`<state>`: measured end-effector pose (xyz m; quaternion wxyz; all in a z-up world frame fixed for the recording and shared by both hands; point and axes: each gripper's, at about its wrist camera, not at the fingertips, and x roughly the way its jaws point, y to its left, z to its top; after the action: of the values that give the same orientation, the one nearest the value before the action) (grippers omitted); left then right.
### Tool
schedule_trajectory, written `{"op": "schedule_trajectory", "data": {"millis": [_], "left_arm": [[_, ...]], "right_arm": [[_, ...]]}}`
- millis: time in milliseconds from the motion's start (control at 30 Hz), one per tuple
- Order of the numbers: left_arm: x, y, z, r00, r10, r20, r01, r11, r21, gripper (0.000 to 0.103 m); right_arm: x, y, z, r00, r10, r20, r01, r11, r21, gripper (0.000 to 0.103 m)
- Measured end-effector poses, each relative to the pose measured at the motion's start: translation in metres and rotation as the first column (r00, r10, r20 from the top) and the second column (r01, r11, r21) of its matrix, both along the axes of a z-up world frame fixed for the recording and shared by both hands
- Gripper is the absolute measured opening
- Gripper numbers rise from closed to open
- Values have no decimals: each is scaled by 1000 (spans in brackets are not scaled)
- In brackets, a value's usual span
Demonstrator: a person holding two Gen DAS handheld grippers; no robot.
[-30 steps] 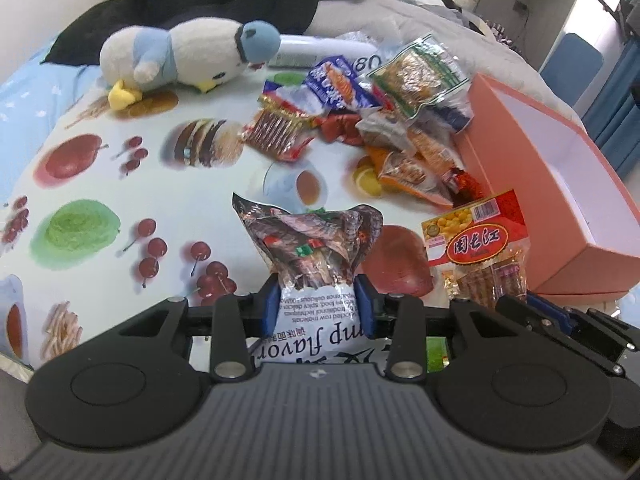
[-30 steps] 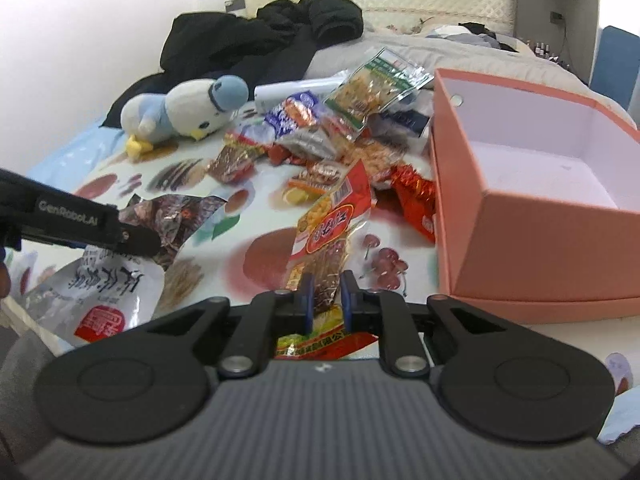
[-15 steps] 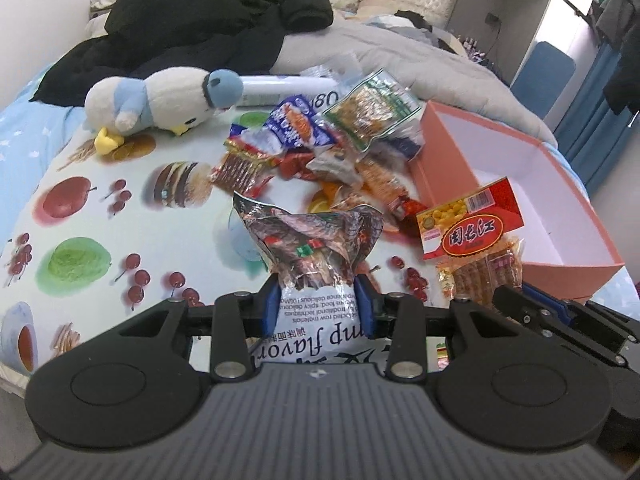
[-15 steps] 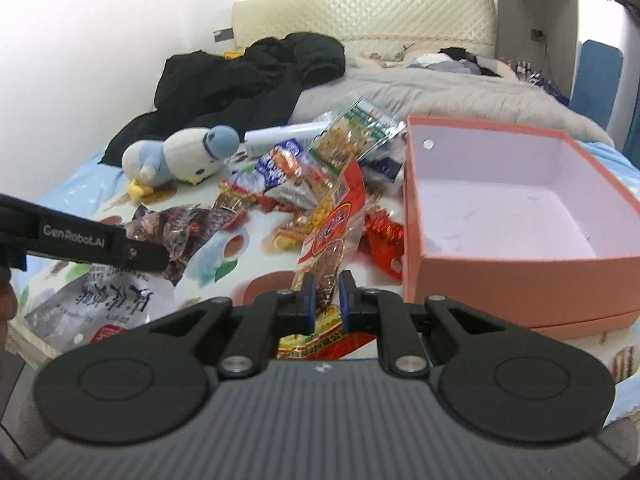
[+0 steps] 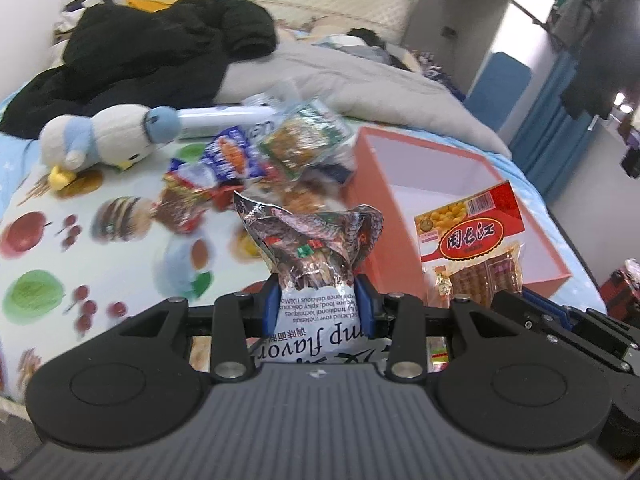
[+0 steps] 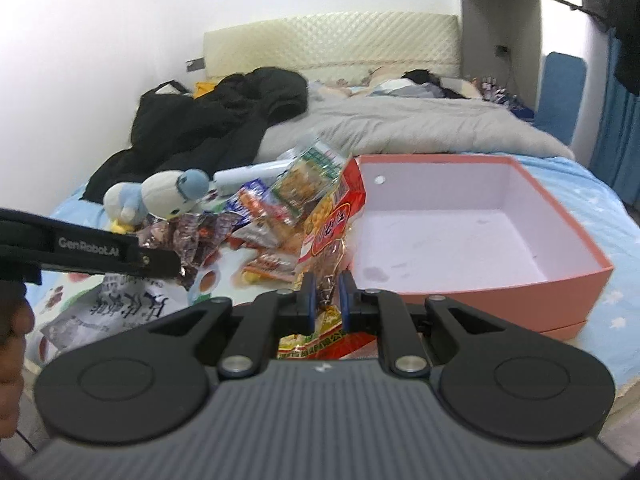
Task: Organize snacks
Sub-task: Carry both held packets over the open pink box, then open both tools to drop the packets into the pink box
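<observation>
My left gripper (image 5: 318, 300) is shut on a silver and brown snack bag (image 5: 312, 248), held up above the printed cloth. My right gripper (image 6: 325, 294) is shut on a red and yellow snack packet (image 6: 330, 224), held up just left of the open pink box (image 6: 560, 280). The red packet also shows in the left wrist view (image 5: 470, 240), in front of the pink box (image 5: 400, 144). The left gripper and its bag show in the right wrist view (image 6: 152, 258). A pile of several snack packets (image 5: 248, 160) lies on the cloth beyond.
A plush penguin (image 5: 104, 136) lies at the far left of the printed cloth (image 5: 48, 240). Black clothing (image 5: 152, 52) and a grey blanket (image 5: 360, 80) lie behind. A white tube (image 5: 224, 114) lies behind the snack pile.
Both grippers have lifted with their packets and the view has tilted up. The pink box now sits nearer and more centred before the right gripper.
</observation>
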<state>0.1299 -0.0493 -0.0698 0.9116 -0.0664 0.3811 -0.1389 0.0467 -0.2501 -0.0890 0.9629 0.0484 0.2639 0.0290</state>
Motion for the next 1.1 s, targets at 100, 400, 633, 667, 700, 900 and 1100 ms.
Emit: {"op": "schedule_trajectory", "data": {"millis": [100,400,633,667,700,900,1100], "left_arm": [[6,-17,2,999,-38,7,38,999,-13,44],[39,-84,16,988,-140,61,142,989,-40,44],[80,-124,21,983,-177,57,180,983,-45,44],[85,-128,20,983,-177,56,180,983,-45,44],[92,-132,20,983,-178,53,181,982,-46,44],[132,-159,8,979,-203,10,203,979,-34,44],[167,-187,-20,969,-243,-55,242,970,-17,44]], "right_arm": [[-7,-13,8,999,-32,17,32,999,3,14],[-2,-62,25,987,-140,79,141,990,-15,14],[30,-96,29,977,-193,84,194,981,2,14],[35,-99,28,978,-192,81,193,981,4,15],[42,-104,28,978,-195,79,195,981,4,15],[73,-126,19,975,-215,53,215,977,11,15],[107,-148,-5,970,-242,-20,242,969,41,15]]}}
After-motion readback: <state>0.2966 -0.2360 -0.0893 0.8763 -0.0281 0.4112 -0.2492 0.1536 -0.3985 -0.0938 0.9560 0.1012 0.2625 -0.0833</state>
